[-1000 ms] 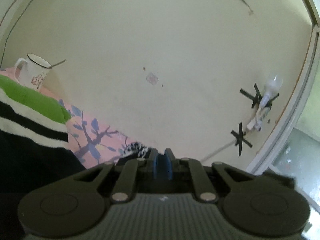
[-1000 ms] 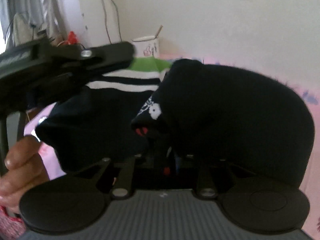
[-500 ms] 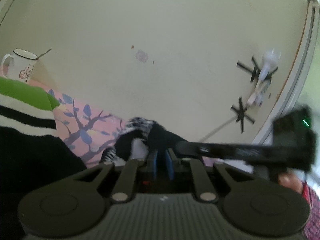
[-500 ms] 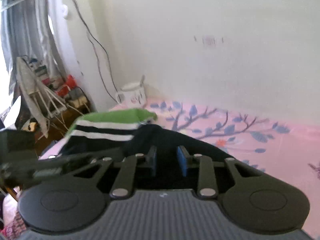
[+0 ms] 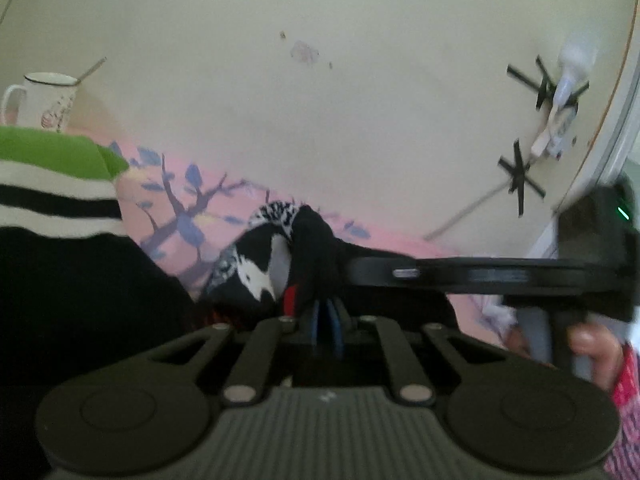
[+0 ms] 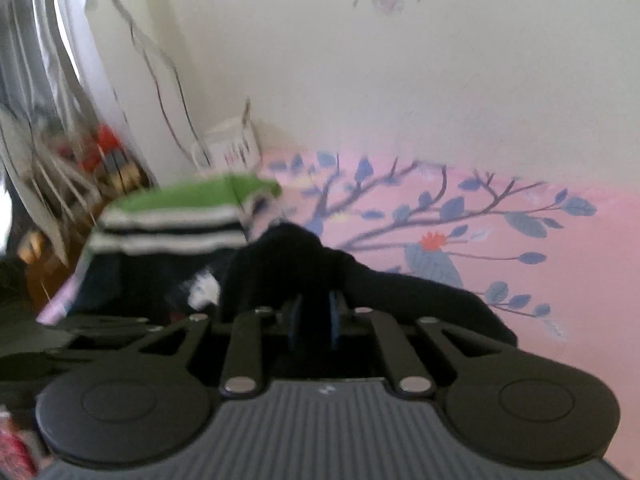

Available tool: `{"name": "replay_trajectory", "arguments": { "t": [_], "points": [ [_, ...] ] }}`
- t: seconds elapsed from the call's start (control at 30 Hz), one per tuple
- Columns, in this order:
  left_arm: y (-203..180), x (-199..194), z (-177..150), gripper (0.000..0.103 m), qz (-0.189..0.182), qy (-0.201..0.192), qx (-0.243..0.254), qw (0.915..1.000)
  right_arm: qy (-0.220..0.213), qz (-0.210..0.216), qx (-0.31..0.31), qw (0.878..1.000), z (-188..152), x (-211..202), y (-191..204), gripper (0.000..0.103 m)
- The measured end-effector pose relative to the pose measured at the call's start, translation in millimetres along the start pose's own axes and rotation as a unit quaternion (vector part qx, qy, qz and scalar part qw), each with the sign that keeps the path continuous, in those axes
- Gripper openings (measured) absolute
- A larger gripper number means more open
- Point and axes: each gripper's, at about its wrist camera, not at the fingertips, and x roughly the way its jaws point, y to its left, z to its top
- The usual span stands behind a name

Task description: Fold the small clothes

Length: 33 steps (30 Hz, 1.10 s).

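Observation:
A small black garment with white and red print (image 5: 272, 264) lies on the pink floral sheet (image 5: 188, 200). My left gripper (image 5: 326, 320) is shut on its near edge, blue pads almost together. In the right wrist view the same black garment (image 6: 304, 264) bunches in front of my right gripper (image 6: 314, 316), whose blue pads are closed on a fold of it. The right gripper's body also shows in the left wrist view (image 5: 480, 276), reaching in from the right beside the garment.
A folded green, white and black striped garment (image 6: 188, 216) lies at the left on the sheet (image 6: 520, 240). A white mug with a spoon (image 5: 44, 104) stands behind it by the wall. Cables and clutter (image 6: 80, 152) sit at the far left.
The right gripper dropped the black garment's bulk, opened, then closed on a fold low on the sheet. The left gripper moved in and now grips the garment's edge.

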Motion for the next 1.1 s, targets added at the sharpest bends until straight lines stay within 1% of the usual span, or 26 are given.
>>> {"name": "replay_trajectory", "arguments": {
  "t": [0.03, 0.07, 0.1, 0.13, 0.17, 0.2, 0.27, 0.33, 0.43, 0.5, 0.53, 0.57, 0.6, 0.63, 0.7, 0.73, 0.8, 0.87, 0.97, 1.0, 1.07, 1.1],
  "points": [
    [2, -4, 1, 0.012, -0.002, -0.006, -0.008, 0.9999, -0.02, 0.016, 0.022, 0.999, -2, -12, -2, 0.039],
    [4, -4, 1, 0.013, -0.003, -0.008, -0.015, 0.9999, -0.048, 0.03, 0.044, 0.997, -7, -33, -7, 0.049],
    [4, -4, 3, 0.013, -0.002, -0.007, -0.021, 0.9998, -0.073, 0.029, 0.055, 0.995, -13, -50, -10, 0.054],
    [5, -3, 4, 0.014, -0.003, -0.005, -0.025, 0.9997, -0.093, 0.025, 0.063, 0.993, -21, -67, -14, 0.054],
    [5, -2, 4, 0.015, -0.005, -0.003, -0.026, 0.9996, -0.103, 0.027, 0.072, 0.992, -28, -79, -19, 0.054],
    [3, -2, 4, 0.016, -0.003, -0.002, -0.024, 0.9997, -0.108, 0.031, 0.083, 0.99, -37, -88, -25, 0.057],
    [-1, 0, 3, 0.018, -0.001, -0.001, -0.016, 0.9999, -0.102, 0.031, 0.111, 0.988, -54, -97, -38, 0.062],
    [-3, 0, 3, 0.02, -0.001, 0.0, -0.009, 1.0, -0.083, 0.039, 0.133, 0.987, -69, -91, -50, 0.064],
    [-2, 1, 3, 0.02, -0.002, 0.002, -0.009, 1.0, -0.046, 0.042, 0.163, 0.985, -81, -66, -58, 0.065],
    [0, 3, 2, 0.02, 0.001, 0.002, -0.012, 0.9999, -0.036, 0.07, 0.195, 0.978, -86, -43, -60, 0.066],
    [1, 3, 2, 0.02, 0.002, 0.002, -0.014, 0.9999, -0.035, 0.076, 0.21, 0.974, -87, -36, -60, 0.066],
    [2, 4, 3, 0.02, 0.001, 0.003, -0.016, 0.9999, -0.034, 0.079, 0.22, 0.972, -87, -29, -58, 0.063],
    [2, 5, 2, 0.02, 0.0, 0.003, -0.017, 0.9999, -0.041, 0.073, 0.221, 0.972, -85, -30, -55, 0.054],
    [2, 5, 2, 0.02, -0.002, 0.003, -0.017, 0.9999, -0.046, 0.064, 0.216, 0.973, -83, -34, -51, 0.045],
    [-1, 7, 0, 0.02, -0.007, 0.003, -0.013, 0.9999, -0.058, 0.048, 0.199, 0.977, -80, -49, -44, 0.036],
    [-4, 8, -1, 0.02, -0.02, 0.007, -0.01, 0.9997, -0.065, 0.043, 0.194, 0.978, -81, -57, -46, 0.033],
    [-14, 12, -6, 0.02, -0.046, 0.021, -0.003, 0.9987, -0.084, 0.029, 0.189, 0.978, -85, -78, -47, 0.033],
    [-32, 18, -12, 0.02, -0.068, 0.036, 0.018, 0.9969, -0.098, 0.007, 0.175, 0.98, -93, -103, -49, 0.033],
    [-61, 24, -17, 0.022, -0.095, 0.053, 0.051, 0.9928, -0.105, -0.013, 0.167, 0.98, -110, -139, -57, 0.033],
    [-69, 26, -16, 0.024, -0.099, 0.055, 0.056, 0.9919, -0.104, -0.026, 0.161, 0.981, -117, -150, -60, 0.033],
    [-84, 32, -8, 0.032, -0.103, 0.055, 0.063, 0.9912, -0.103, -0.046, 0.159, 0.981, -131, -164, -66, 0.033],
    [-91, 35, -3, 0.042, -0.099, 0.051, 0.067, 0.9915, -0.102, -0.047, 0.164, 0.98, -137, -167, -71, 0.033]
  ]
}}
